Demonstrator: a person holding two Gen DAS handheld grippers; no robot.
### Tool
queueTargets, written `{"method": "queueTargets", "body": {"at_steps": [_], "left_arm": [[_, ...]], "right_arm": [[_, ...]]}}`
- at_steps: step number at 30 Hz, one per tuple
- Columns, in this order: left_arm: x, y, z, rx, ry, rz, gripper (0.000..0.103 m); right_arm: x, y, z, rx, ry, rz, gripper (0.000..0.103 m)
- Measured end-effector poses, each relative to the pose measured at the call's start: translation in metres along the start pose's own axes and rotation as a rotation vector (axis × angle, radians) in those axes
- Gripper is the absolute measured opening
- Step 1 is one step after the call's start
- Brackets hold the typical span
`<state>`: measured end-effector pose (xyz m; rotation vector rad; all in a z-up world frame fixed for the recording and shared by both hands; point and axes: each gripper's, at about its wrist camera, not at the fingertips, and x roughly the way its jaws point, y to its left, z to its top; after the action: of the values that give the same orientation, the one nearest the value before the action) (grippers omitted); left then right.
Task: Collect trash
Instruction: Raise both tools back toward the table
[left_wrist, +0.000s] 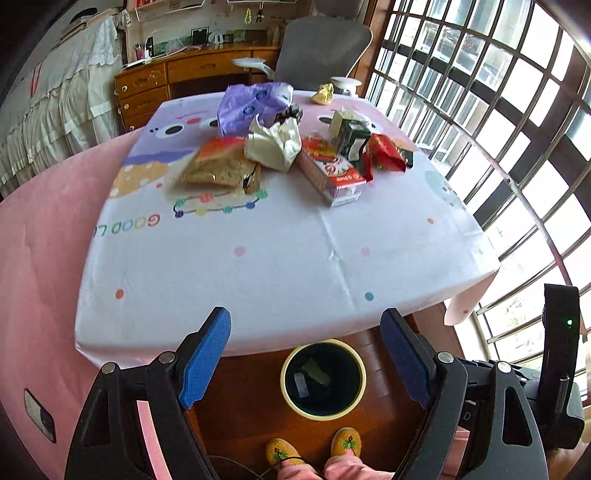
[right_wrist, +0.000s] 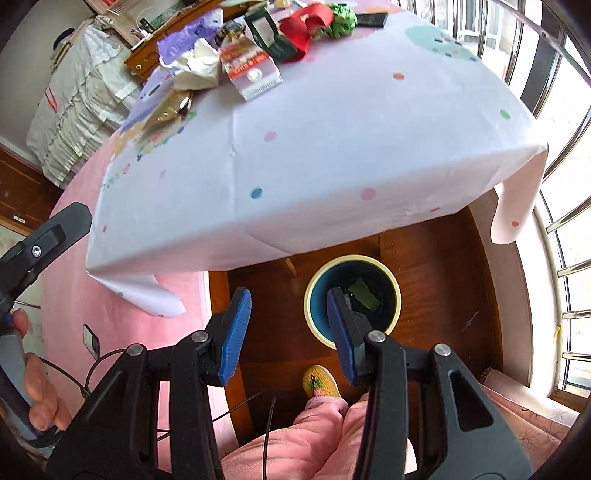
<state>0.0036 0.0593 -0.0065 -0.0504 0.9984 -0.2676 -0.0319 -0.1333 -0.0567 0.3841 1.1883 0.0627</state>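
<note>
Daylight is entering through the barred window at two o'clock, overexposing its panes. The tablecloth is showing evenly lit. Fisheye distortion is bending lines toward the rims; corners are darkening. The far clutter is appearing slightly soft.

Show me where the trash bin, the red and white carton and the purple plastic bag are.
trash bin (left_wrist: 286, 384), left wrist view, on its pale rim.
red and white carton (left_wrist: 332, 173), left wrist view, on its top face.
purple plastic bag (left_wrist: 243, 105), left wrist view, on its middle.
</note>
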Motion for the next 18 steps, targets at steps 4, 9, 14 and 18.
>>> {"method": "queueTargets", "body": {"at_steps": [4,9,14,18], "left_arm": [[-0.032,-0.014,0.028,0.048,-0.046,-0.032,0.085],[-0.063,-0.042,0.062,0.142,-0.104,-0.067,0.085],[-0.071,-0.066,0.097,0.172,-0.131,-0.090,0.085],[-0.055,-0.086,0.127,0.184,-0.128,-0.113,0.085]], "right_arm": [[-0.039,0.015,0.019,0.002,-0.081,-0.005,0.040],[-0.084,0.018,0.046,0.006,-0.175,-0.017,0.040],[-0.109,0.009,0.073,-0.005,-0.232,-0.019,0.040],[-0.108,-0.009,0.104,0.002,-0.242,-0.006,0.040]]}}
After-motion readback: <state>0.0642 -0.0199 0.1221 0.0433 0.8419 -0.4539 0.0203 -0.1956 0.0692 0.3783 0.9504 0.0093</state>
